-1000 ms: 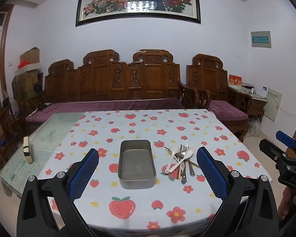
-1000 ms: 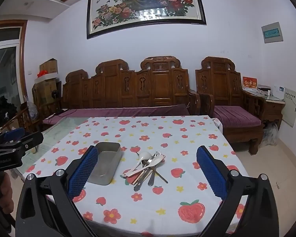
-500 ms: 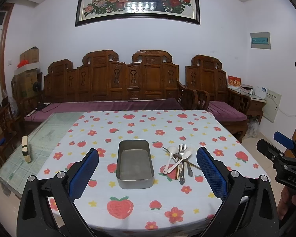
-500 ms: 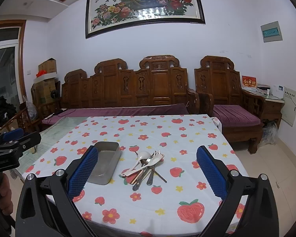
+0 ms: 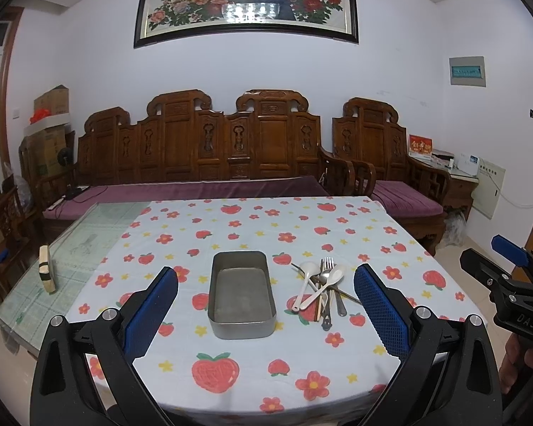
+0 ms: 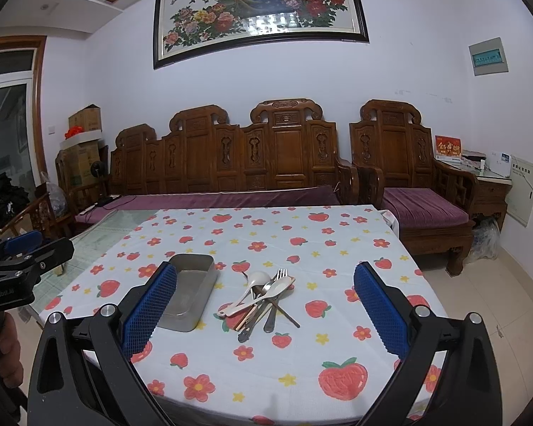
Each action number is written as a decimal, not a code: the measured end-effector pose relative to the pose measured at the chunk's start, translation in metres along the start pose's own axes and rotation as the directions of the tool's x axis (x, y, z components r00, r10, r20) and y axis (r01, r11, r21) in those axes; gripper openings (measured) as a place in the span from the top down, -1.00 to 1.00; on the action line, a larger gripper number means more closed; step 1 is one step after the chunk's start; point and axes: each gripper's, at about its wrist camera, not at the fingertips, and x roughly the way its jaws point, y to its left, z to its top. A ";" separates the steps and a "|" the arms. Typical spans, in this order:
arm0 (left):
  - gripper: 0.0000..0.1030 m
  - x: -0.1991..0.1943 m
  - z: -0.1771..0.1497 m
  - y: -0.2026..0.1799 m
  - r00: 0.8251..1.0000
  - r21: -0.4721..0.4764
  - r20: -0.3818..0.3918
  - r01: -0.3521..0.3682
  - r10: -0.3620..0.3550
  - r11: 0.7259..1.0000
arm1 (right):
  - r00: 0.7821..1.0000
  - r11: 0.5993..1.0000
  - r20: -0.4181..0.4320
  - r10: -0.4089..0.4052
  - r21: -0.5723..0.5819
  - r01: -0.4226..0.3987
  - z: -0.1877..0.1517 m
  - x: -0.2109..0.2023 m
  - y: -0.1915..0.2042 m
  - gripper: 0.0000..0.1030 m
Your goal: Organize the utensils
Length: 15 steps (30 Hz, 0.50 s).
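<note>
A grey metal tray [image 5: 241, 293] [image 6: 188, 293] lies empty on the strawberry-print tablecloth [image 5: 266, 227]. Right of it sits a heap of utensils [image 5: 321, 285] [image 6: 263, 300]: white spoons, a metal fork, a metal spoon and chopsticks, crossed over one another. My left gripper [image 5: 265, 310] hovers open above the near table edge, facing the tray. My right gripper [image 6: 264, 310] is open too, facing the utensil heap from short of the table edge. Each gripper also shows at the side of the other's view, held by a hand. Nothing is between either pair of fingers.
A pale block [image 5: 47, 269] stands on the uncovered glass part of the table [image 5: 74, 248] at the left. A carved wooden bench [image 5: 209, 163] with purple cushions and a matching armchair [image 5: 391, 170] stand behind the table. A tiled floor lies to the right [image 6: 497, 284].
Both grippers have drifted slightly; the tray and utensils appear a little lower and nearer in the views. Nothing on the table has moved.
</note>
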 end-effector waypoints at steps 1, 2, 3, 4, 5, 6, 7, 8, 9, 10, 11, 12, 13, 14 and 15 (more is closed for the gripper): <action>-0.87 0.000 0.000 0.000 1.000 0.001 0.000 0.000 0.000 1.000 | 1.000 1.000 0.000 0.001 0.000 -0.001 0.000 0.000 0.000 -0.95; -0.87 0.000 0.000 0.000 1.000 0.001 0.000 -0.001 0.001 1.000 | 1.000 1.000 -0.001 0.000 0.000 0.000 0.000 0.000 0.000 -0.95; -0.87 0.000 0.000 0.000 1.000 0.001 -0.001 0.000 0.000 1.000 | 1.000 1.000 0.000 0.001 0.000 -0.001 0.000 0.000 0.000 -0.95; -0.87 0.000 0.000 0.001 1.000 0.001 -0.001 0.000 0.000 1.000 | 1.000 1.000 0.000 0.000 0.000 0.000 0.000 0.000 0.000 -0.95; -0.87 -0.001 0.001 0.002 1.000 0.001 -0.001 -0.001 0.001 1.000 | 1.000 1.000 0.000 0.000 0.001 0.000 0.000 0.000 0.000 -0.95; -0.87 0.000 0.000 0.000 1.000 0.002 0.000 -0.002 0.002 1.000 | 1.000 1.000 0.000 0.000 0.001 0.000 0.000 0.000 0.000 -0.95; -0.87 0.000 0.001 0.001 1.000 0.001 0.000 -0.001 0.001 1.000 | 1.000 1.000 0.000 0.000 0.001 0.000 0.000 0.000 0.001 -0.95; -0.87 0.000 0.001 0.000 1.000 0.001 0.000 0.000 0.000 1.000 | 1.000 1.000 -0.001 0.000 0.001 0.000 0.000 0.000 0.001 -0.95; -0.87 0.000 0.001 0.000 1.000 0.000 0.000 0.000 0.000 1.000 | 1.000 1.000 0.000 0.000 0.000 0.000 0.000 0.000 0.001 -0.95; -0.87 -0.001 0.001 0.002 1.000 0.001 -0.001 0.000 0.000 1.000 | 1.000 1.000 0.000 0.000 0.000 0.000 0.000 0.000 0.001 -0.95; -0.87 0.000 0.001 0.001 1.000 0.001 0.000 0.000 0.000 1.000 | 1.000 1.000 0.000 0.000 0.000 0.000 0.000 0.000 0.001 -0.95; -0.87 -0.001 0.001 0.002 1.000 0.001 0.000 0.000 0.000 1.000 | 1.000 1.000 0.000 -0.001 0.001 0.001 0.000 0.000 0.001 -0.95; -0.87 -0.001 0.001 0.002 1.000 0.001 0.000 -0.001 0.001 1.000 | 1.000 1.000 0.000 0.000 0.001 0.000 0.001 0.000 0.001 -0.95; -0.87 0.000 0.001 0.000 1.000 0.002 0.000 -0.001 0.001 1.000 | 1.000 1.000 0.000 -0.001 0.000 0.001 0.000 0.000 0.001 -0.95; -0.87 0.000 0.001 0.000 1.000 0.002 0.000 -0.001 0.001 1.000 | 1.000 1.000 0.000 -0.001 0.000 0.001 0.001 0.000 0.001 -0.95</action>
